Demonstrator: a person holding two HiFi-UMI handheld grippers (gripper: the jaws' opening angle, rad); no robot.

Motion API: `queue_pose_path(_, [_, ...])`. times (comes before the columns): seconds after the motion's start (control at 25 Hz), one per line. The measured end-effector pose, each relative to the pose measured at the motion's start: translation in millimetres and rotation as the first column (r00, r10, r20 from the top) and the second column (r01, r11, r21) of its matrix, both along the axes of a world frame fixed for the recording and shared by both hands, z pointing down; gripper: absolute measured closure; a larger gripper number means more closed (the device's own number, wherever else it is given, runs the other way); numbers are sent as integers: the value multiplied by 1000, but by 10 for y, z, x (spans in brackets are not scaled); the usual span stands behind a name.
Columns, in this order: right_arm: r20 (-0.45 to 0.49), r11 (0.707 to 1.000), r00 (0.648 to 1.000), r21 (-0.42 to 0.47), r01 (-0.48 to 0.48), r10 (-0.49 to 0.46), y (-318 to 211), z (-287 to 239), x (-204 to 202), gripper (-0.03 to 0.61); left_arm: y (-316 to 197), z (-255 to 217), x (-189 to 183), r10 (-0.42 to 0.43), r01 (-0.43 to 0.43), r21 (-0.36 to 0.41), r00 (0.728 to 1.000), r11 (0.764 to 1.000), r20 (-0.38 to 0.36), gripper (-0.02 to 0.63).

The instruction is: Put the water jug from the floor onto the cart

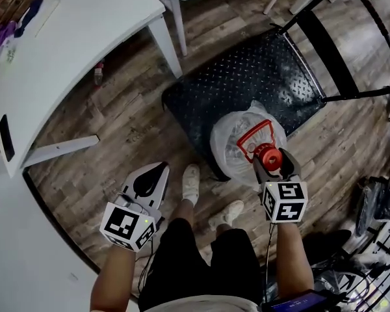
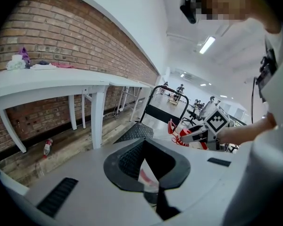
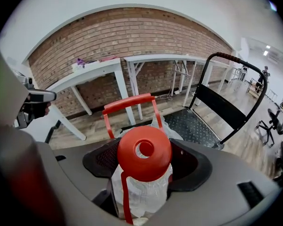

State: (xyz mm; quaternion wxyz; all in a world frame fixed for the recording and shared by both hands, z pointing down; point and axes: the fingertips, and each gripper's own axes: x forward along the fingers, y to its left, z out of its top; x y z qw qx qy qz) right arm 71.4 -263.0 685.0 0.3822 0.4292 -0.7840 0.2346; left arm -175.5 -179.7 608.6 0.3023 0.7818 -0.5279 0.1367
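The water jug (image 1: 237,142) is clear plastic with a red cap and a raised red carry handle. In the head view it is over the near corner of the black checker-plate cart (image 1: 247,77). My right gripper (image 1: 272,160) is shut on the jug's neck just under the cap. In the right gripper view the red cap (image 3: 144,152) fills the space between the wide-set jaws, with the cart (image 3: 193,121) beyond it. My left gripper (image 1: 157,172) hovers over the wood floor to the left, jaws together and holding nothing. The left gripper view shows the cart (image 2: 137,132) ahead of it.
A white table (image 1: 71,44) stands at the left, with a small bottle (image 1: 99,73) on the floor under its edge. The cart's black push handle (image 1: 351,44) rises at its far right end. The person's feet (image 1: 192,184) are between the grippers. Cables and gear (image 1: 377,239) lie at the lower right.
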Motion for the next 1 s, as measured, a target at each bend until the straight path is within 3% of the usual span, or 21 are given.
queue_pose_path(0.32, [-18,1000,1000,-16,13,-14,-25,30,-138,264,-23,71,-51,12,-12,-14,1000,1000,-26,614])
queue_pose_path(0.64, [-48,997,998,62,37,-34,-53,-154,-195,262,-99,-50,-12,54,-54,1,997,999,-48,614])
queue_pose_path(0.8, [9,995,1000,95,-3,2,-32,-504,-278,262,-226,-262,-32,90,-87,40,994,995,-65,614])
queue_pose_path(1.0, [218,966,968,199,-166,121,123,-1207,-281,264,-399,-579,67,176,-173,106,984,979,-27,614])
